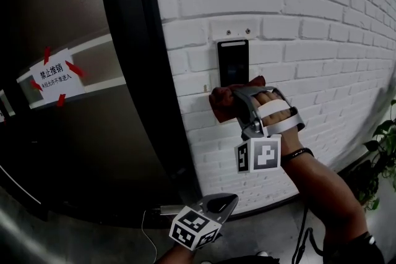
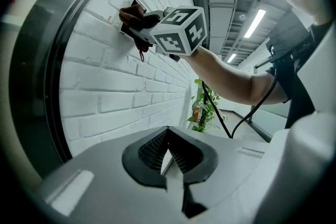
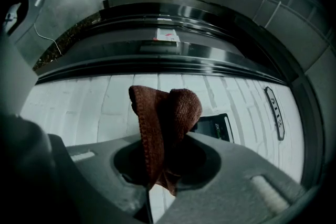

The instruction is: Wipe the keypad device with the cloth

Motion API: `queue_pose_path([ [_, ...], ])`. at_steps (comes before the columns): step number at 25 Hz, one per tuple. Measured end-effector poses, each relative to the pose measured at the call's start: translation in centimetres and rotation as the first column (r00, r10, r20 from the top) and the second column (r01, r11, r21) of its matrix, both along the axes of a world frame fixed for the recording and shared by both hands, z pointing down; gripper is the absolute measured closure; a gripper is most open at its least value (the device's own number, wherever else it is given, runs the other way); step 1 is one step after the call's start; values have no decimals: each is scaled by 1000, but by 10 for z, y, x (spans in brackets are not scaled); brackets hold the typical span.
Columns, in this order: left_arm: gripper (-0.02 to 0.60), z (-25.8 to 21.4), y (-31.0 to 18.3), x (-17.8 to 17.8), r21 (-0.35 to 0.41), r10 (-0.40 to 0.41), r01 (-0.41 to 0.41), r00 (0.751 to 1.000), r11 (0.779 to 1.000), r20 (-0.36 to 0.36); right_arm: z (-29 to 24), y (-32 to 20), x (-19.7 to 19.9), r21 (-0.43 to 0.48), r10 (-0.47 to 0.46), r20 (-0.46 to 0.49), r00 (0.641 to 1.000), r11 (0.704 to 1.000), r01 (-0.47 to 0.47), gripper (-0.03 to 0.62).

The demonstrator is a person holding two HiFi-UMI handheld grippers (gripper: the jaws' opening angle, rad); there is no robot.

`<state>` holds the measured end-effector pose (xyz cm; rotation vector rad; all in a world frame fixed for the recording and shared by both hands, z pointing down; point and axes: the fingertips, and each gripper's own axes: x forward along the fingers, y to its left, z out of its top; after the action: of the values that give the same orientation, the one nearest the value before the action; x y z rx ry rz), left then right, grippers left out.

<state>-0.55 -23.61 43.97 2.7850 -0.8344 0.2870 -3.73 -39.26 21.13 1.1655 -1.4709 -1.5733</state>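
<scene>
I'm clamping the cloth (image 1: 224, 103) in my right gripper (image 1: 238, 99), at the keypad's (image 1: 232, 62) six o'clock end. Wiping seems just starting, with the face above left to do. My left gripper (image 1: 216, 203) is idling closed and empty.

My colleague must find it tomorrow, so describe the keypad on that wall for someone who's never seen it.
Find the white brick wall right of the dark door. Near the door's frame hangs the keypad, a slim upright black panel. It alone is solid black against the bricks.
</scene>
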Motion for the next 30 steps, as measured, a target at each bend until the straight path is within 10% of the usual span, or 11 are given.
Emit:
queue_pose_path([
  [30, 565, 1, 17, -37, -6, 8, -8, 1000, 1000, -17, 54, -6, 3, -140, 91, -23, 996, 986, -93, 543],
])
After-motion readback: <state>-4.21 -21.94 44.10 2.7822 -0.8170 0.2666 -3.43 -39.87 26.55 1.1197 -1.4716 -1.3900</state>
